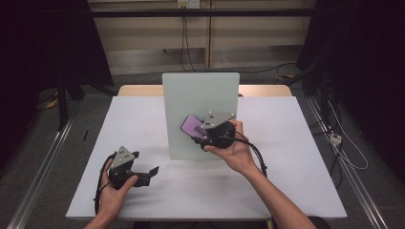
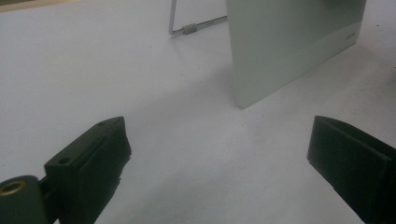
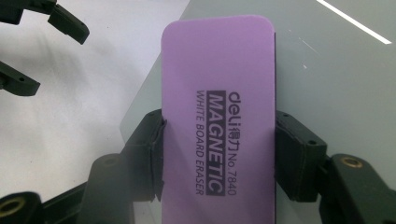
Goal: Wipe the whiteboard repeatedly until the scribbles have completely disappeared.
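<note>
R gripper [image 3: 219,154] clamping eraser [image 3: 218,116], on whiteboard [image 1: 191,95]

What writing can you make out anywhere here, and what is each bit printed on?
"deli" with two Chinese characters I cannot make out, then "No. 7840": on the purple eraser clamped in the right gripper.
"MAGNETIC": same eraser, white letters on a dark bar.
"WHITE BOARD ERASER": same eraser, the smaller line beside it.
A small mark near a corner of the whiteboard, seen in the left gripper view: too blurred to read.
</note>
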Demonstrator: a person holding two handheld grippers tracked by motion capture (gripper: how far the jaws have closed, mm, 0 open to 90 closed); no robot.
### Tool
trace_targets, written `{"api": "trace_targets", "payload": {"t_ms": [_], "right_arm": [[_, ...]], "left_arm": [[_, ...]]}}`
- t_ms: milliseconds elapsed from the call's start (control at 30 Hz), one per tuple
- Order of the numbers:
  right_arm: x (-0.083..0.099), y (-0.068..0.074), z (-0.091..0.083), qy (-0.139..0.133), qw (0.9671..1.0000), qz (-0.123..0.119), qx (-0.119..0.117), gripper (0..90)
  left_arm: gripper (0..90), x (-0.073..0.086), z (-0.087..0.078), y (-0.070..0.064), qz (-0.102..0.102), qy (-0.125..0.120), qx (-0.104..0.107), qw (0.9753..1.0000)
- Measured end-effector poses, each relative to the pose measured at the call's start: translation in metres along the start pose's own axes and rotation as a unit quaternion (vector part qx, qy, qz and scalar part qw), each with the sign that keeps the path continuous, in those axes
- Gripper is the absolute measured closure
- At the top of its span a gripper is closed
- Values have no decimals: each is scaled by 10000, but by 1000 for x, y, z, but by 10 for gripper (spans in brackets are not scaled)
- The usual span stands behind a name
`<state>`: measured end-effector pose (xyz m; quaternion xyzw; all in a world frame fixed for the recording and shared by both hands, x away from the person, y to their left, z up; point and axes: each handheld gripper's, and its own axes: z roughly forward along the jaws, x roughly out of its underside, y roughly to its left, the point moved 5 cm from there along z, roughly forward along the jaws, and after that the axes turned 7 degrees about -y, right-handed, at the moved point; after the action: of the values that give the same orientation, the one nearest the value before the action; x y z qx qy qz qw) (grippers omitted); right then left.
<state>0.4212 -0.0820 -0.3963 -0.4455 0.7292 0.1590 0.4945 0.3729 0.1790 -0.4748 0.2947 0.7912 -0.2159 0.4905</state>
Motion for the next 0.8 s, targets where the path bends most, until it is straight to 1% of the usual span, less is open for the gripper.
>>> {"api": "trace_targets", "payload": {"t_ms": [67, 167, 267, 400, 467, 567, 600, 700, 800], "right_arm": [[-1, -2, -1, 0, 10000, 63, -53, 421], [-5, -3, -1, -20, 10000, 37, -24, 421], [-10, -5, 0, -74, 9999, 69, -8, 421], [-11, -2, 4, -78, 10000, 1, 23, 421], [-10, 1, 6, -61, 10000, 2, -21, 421], [-6, 9, 14, 17, 9999, -55, -89, 421], [-4, 12, 17, 51, 9999, -71, -137, 420], [1, 22, 27, 140, 9994, -88, -294, 421], [8, 35, 37, 327, 9983, -169, -456, 421]], "left_arm": [[53, 0, -1, 0, 11, -7, -6, 10000], [53, 0, -1, 1, 7, -4, -9, 10000], [53, 0, 0, 0, -6, -10, -3, 10000], [53, 0, -1, 0, -6, -13, -10, 10000], [53, 0, 0, 0, 6, -2, -14, 10000], [53, -1, -1, -1, 5, -6, -6, 10000], [53, -1, -1, -1, 29, -3, -4, 10000], [53, 0, -1, -1, -14, -11, -3, 10000], [53, -1, -2, 0, 2, -25, -12, 10000]]}}
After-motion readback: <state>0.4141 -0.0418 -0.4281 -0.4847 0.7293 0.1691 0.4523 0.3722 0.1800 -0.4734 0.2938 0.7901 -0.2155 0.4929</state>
